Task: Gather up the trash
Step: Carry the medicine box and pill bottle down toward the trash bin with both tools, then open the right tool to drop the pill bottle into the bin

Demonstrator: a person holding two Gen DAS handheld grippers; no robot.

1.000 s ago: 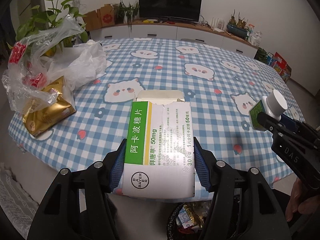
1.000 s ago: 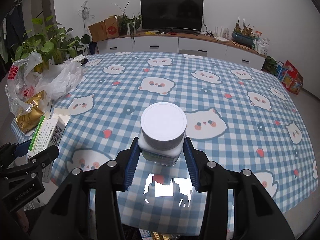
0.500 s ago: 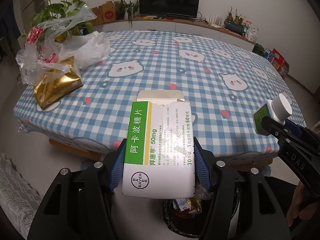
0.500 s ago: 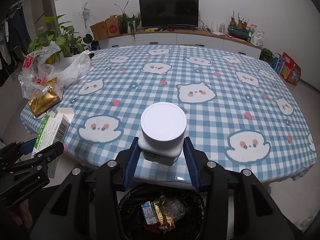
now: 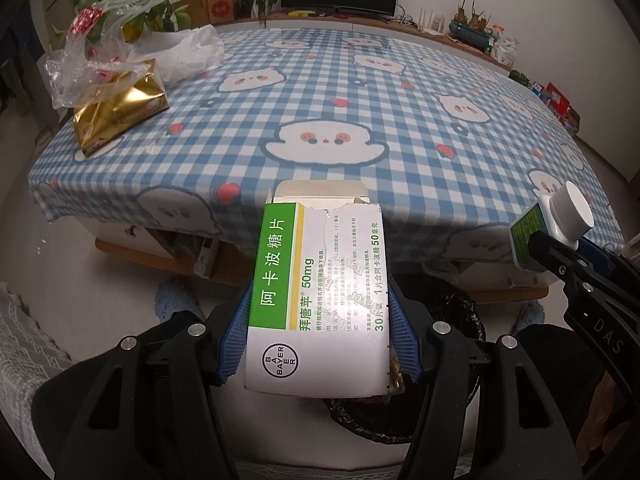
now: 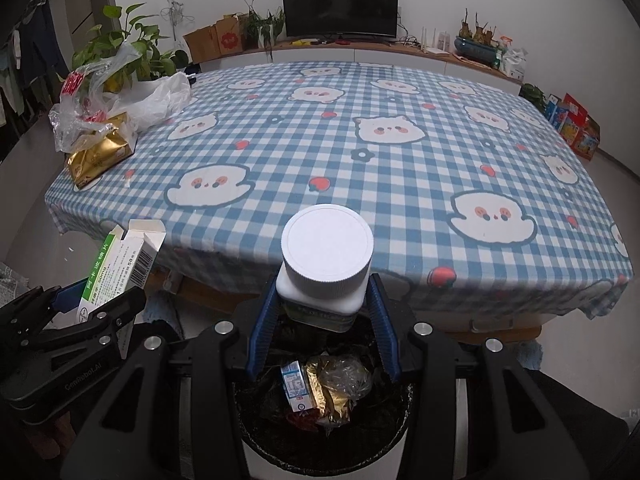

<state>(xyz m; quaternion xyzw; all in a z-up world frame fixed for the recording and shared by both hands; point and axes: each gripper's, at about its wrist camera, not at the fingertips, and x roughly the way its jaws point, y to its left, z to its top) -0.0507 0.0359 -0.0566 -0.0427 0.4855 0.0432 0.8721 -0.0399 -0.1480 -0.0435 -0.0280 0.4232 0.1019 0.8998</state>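
Observation:
My left gripper [image 5: 320,332] is shut on a white and green medicine box [image 5: 316,296] with its top flap torn open. The box hangs off the table's near edge, over the rim of a black-lined trash bin [image 5: 400,420]. From the right wrist view the same box [image 6: 120,268] shows at the left. My right gripper [image 6: 324,328] is shut on a white pill bottle [image 6: 326,260] with a round white cap, directly above the bin [image 6: 324,432], which holds a small carton, gold foil and crumpled plastic. The bottle [image 5: 556,224] also appears at the right in the left wrist view.
A table under a blue checked cloth [image 6: 360,152] with cartoon faces fills the room ahead. At its far left corner lie a gold foil pack [image 5: 116,116] and clear and white plastic bags [image 5: 132,44]. Potted plants, a TV and low cabinets line the back wall.
Both grippers have drawn back from over the table to beyond its near edge and a little lower. The bin has come into view beneath them. Both grips are unchanged.

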